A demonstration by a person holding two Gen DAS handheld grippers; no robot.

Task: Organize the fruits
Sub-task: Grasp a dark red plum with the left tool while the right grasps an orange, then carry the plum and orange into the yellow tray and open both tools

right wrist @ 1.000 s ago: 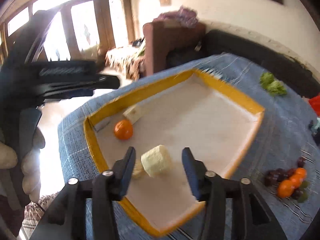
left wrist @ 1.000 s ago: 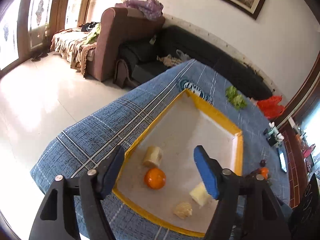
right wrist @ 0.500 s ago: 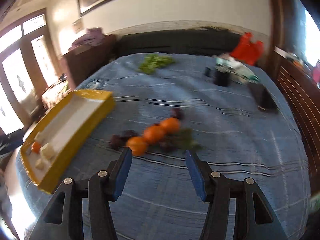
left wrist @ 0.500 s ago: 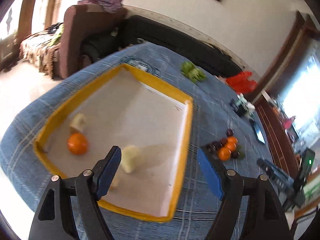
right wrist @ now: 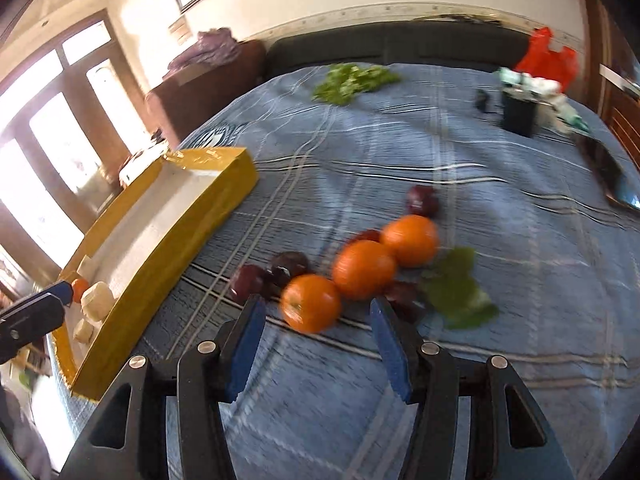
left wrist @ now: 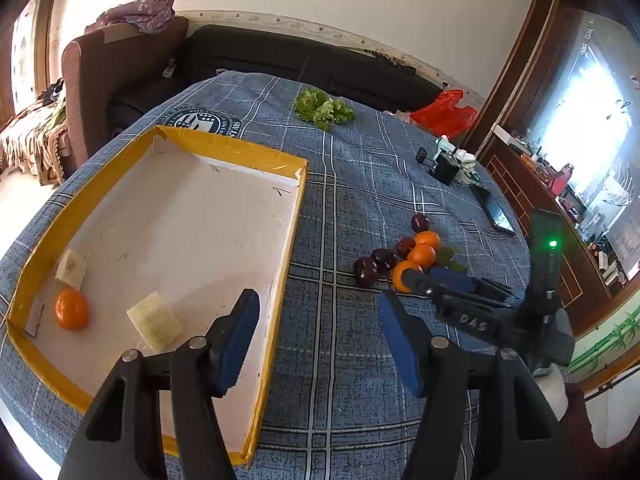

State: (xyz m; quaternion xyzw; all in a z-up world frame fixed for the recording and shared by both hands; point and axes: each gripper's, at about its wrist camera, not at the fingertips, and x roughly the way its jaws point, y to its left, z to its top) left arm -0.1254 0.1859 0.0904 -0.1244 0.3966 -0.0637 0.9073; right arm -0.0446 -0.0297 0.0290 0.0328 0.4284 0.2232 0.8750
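Three smooth round oranges (right wrist: 362, 270) lie touching in a slanting row on your blue checked cloth (right wrist: 500, 220), well right of the tray's right edge, the row's long axis running from near you away to the right. Glossy dark plums (right wrist: 422, 200) (some blurred) and a green leaf (right wrist: 456, 288) crowd the row. Your right gripper (right wrist: 318, 344) hangs over the nearest orange, jaws apart, nothing between them. The yellow-walled, white-floored tray (left wrist: 294, 216) holds one orange (left wrist: 71, 309) and pale cut chunks (left wrist: 154, 322) near its front left corner. Your left gripper (left wrist: 318, 342), empty, has just been narrowing above the tray's right wall.
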